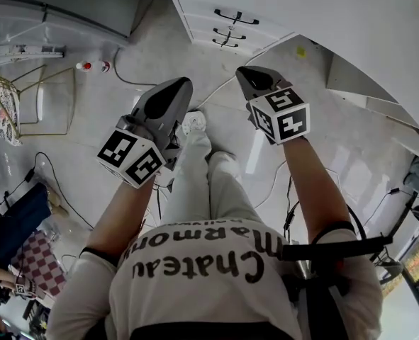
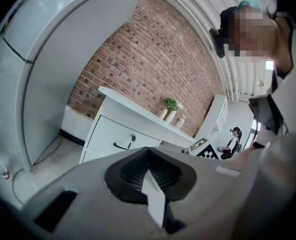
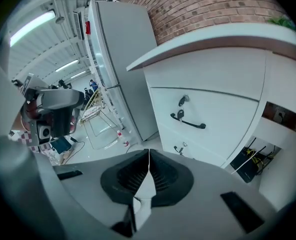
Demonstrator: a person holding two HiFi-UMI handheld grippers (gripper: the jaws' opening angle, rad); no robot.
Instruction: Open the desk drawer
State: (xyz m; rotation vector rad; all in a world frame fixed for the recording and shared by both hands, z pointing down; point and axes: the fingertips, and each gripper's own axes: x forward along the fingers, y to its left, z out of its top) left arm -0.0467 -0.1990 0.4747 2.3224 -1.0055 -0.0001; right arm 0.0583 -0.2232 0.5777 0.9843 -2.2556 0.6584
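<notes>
The white desk (image 1: 322,20) stands ahead of me, its drawer stack (image 1: 227,23) at the top of the head view. In the right gripper view the top drawer (image 3: 208,114) is closed, with a black handle (image 3: 188,121) and a keyhole above it; a lower drawer's handle (image 3: 179,149) shows beneath. The left gripper view also has the top drawer (image 2: 120,139) closed. My left gripper (image 1: 168,98) (image 2: 149,151) and right gripper (image 1: 255,80) (image 3: 149,154) hang in the air well short of the drawers. Each is shut with nothing between its jaws.
A grey fridge (image 3: 122,69) stands left of the desk. Two small bottles (image 1: 93,66) and a wire rack (image 1: 39,101) are on the floor at the left. Cables (image 1: 280,183) run over the floor. A potted plant (image 2: 172,106) sits on the desk before a brick wall.
</notes>
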